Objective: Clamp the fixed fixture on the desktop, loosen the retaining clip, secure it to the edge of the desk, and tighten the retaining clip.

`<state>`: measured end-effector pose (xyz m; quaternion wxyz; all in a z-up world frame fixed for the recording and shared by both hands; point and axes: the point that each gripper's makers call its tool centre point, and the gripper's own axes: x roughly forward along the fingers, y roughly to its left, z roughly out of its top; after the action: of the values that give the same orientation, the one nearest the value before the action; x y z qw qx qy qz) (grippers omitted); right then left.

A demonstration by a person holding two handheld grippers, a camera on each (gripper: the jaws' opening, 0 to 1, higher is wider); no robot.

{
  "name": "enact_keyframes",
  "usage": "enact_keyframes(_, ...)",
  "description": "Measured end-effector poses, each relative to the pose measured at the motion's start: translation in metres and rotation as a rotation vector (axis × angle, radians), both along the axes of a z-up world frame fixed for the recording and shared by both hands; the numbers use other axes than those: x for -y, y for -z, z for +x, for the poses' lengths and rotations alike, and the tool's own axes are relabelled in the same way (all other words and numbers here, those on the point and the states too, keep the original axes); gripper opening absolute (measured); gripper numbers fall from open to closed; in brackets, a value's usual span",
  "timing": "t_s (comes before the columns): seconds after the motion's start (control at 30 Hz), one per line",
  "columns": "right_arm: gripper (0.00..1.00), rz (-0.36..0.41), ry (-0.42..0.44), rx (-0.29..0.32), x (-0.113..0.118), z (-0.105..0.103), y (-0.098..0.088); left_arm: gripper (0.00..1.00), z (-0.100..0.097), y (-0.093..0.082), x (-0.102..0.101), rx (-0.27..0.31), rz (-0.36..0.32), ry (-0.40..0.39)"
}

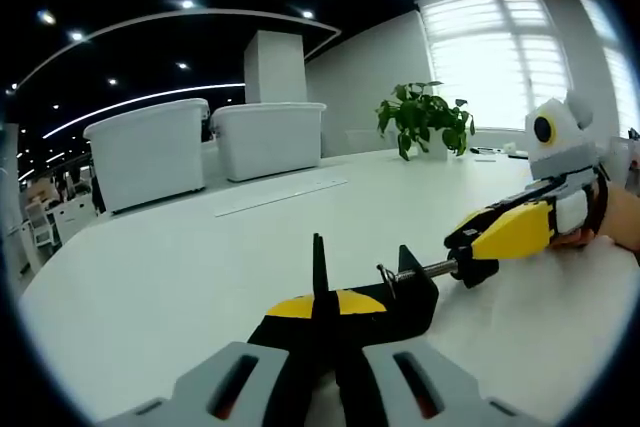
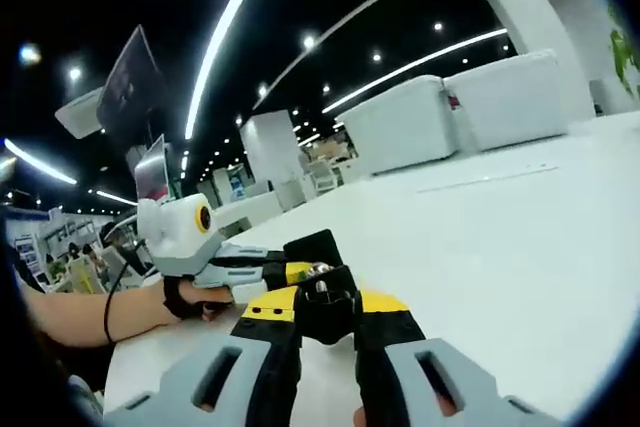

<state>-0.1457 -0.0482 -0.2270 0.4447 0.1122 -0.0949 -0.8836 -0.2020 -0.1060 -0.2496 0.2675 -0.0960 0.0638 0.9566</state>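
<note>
White table (image 1: pixel 180 277) bearing the black C-clamp fixture (image 1: pixel 400 292), upright near its edge. Left tool (image 1: pixel 322 362) clenched on the frame; right tool (image 1: pixel 505 237) gripping its screw handle (image 2: pixel 320 302) (loosening stage, seemingly). Edge mounting and tightening left.

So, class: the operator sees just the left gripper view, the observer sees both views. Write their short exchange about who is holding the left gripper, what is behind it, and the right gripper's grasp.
Operator: What is holding my left gripper?
Observer: A hand with a black strap across it grips it from behind.
Operator: What is behind that hand?
Observer: A dark flat screen hangs overhead.
Operator: And the right gripper at the black and yellow metal clamp?
Observer: In the right gripper view, its jaws are closed around the end of the clamp's steel screw.
</note>
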Motion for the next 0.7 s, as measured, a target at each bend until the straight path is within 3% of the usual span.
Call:
enact_keyframes(0.3, 0.19, 0.161, 0.004, -0.26, 0.003, 0.012, -0.006, 0.06, 0.0, 0.0, 0.001, 0.0, 0.0, -0.005)
enact_keyframes(0.37, 0.19, 0.256, 0.0, -0.389, 0.007, 0.017, -0.008, 0.06, 0.0, 0.0, 0.001, 0.0, 0.0, -0.007)
enact_keyframes(0.43, 0.19, 0.4, -0.012, -0.58, 0.006, 0.01, -0.008, 0.06, 0.0, 0.0, 0.002, 0.003, 0.002, -0.012)
enact_keyframes(0.7, 0.19, 0.422, 0.004, -0.61, 0.01, 0.004, -0.007, 0.06, 0.001, 0.001, 0.003, 0.006, 0.004, -0.019)
